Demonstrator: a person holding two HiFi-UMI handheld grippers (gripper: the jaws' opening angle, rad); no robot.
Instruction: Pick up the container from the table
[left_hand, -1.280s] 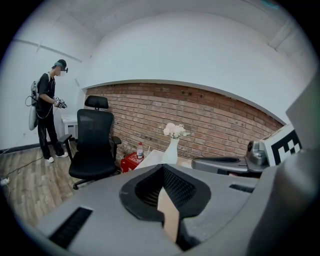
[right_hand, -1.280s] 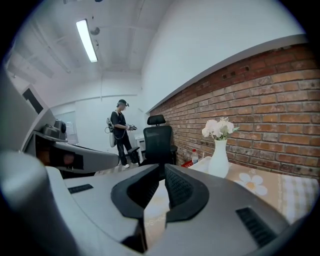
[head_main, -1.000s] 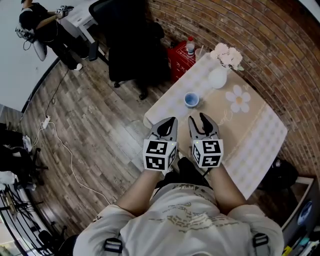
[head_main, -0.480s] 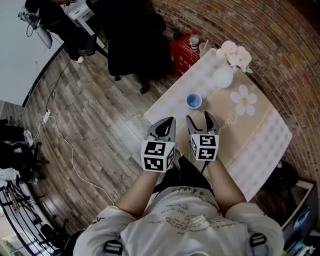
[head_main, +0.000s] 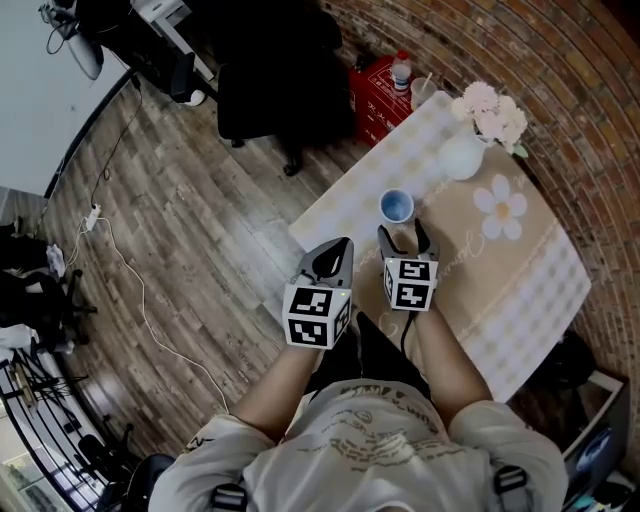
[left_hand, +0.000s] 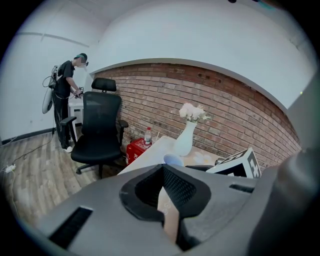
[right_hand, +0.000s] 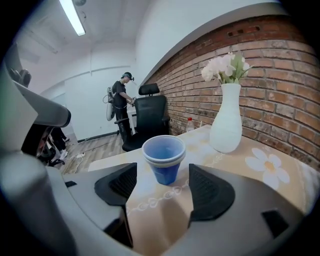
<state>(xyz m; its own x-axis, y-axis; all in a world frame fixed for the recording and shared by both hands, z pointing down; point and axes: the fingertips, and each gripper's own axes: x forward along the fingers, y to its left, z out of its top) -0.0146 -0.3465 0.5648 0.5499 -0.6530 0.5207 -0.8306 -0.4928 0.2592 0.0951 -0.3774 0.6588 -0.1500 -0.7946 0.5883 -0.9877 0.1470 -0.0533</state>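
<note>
Container: a small blue plastic cup (head_main: 396, 206), apparently two nested together, stands upright and open-mouthed on the cloth-covered tabletop (head_main: 510, 290), not far from the edge that faces the wooden floor.
Right gripper: the right gripper (head_main: 404, 236) points at the cup from just short of it. Its jaws are opening and spread wide, with nothing between them yet. The cup sits just beyond the tips, centred in the gap.
Left gripper: the left gripper (head_main: 335, 250) hangs beside the right one near the tabletop's corner, its jaws pressed together on nothing.
Neighbour: a white ceramic vase (head_main: 462, 158) of pale flowers stands beyond the cup, apart from it.
Stage: approach, probably; the grasp is not yet made.
Risk, tipping: a jaw tip that catches the rim on the way in could knock over the light cup.
Risk, separating: a pinch on the outer cup alone may leave the inner one loose.
Risk, crushing: a hard squeeze may buckle the thin wall.
</note>
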